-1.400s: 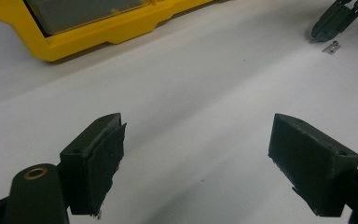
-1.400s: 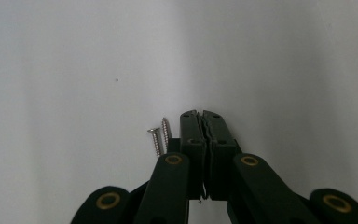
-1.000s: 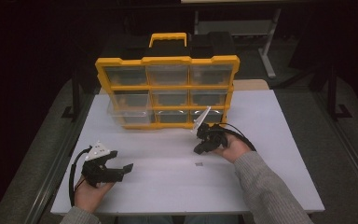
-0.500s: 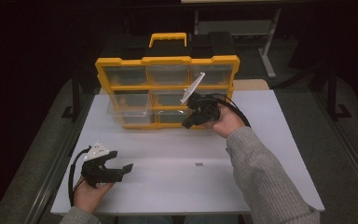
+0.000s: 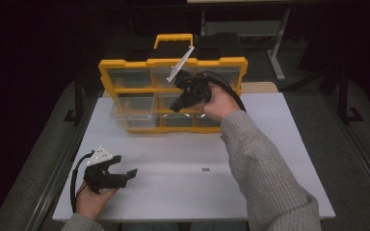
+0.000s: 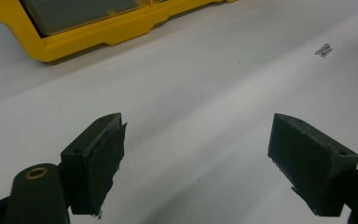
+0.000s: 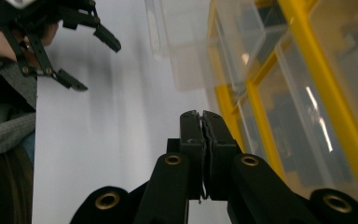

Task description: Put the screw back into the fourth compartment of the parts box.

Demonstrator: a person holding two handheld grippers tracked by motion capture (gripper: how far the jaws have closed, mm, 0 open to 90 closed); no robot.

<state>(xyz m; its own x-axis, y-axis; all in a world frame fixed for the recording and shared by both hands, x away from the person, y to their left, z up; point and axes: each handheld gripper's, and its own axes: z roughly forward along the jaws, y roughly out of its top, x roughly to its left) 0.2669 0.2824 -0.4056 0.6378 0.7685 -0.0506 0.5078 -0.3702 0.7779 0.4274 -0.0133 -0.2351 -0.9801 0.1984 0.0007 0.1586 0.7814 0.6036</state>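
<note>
Yellow plastic organizer w/ clear drawers (image 5: 125, 72): you're holding right gripper (image 5: 177, 107) pinched together against it; left gripper (image 5: 127, 175) gaping. Tiny part could be slipping out.

The organiser case (image 5: 173, 94) has a bright yellow frame and a yellow handle (image 5: 174, 39) on top, with clear, colourless drawer fronts between the yellow bars. One clear drawer (image 5: 132, 117) juts from the case's lower left corner, glassy and untinted. The table (image 5: 250, 192) under the case is plain white, unpatterned. A tiny silvery-grey piece (image 5: 205, 169) lies on the white in front of the case. Both grippers are matt black: the left gripper (image 5: 125, 174) carries a pale grey plate, and the right gripper (image 5: 177, 107), in front of the case, bears a whitish one. Brass-coloured rivets dot the black arms. The sleeve (image 5: 265, 168) is heathered grey knit.
</note>
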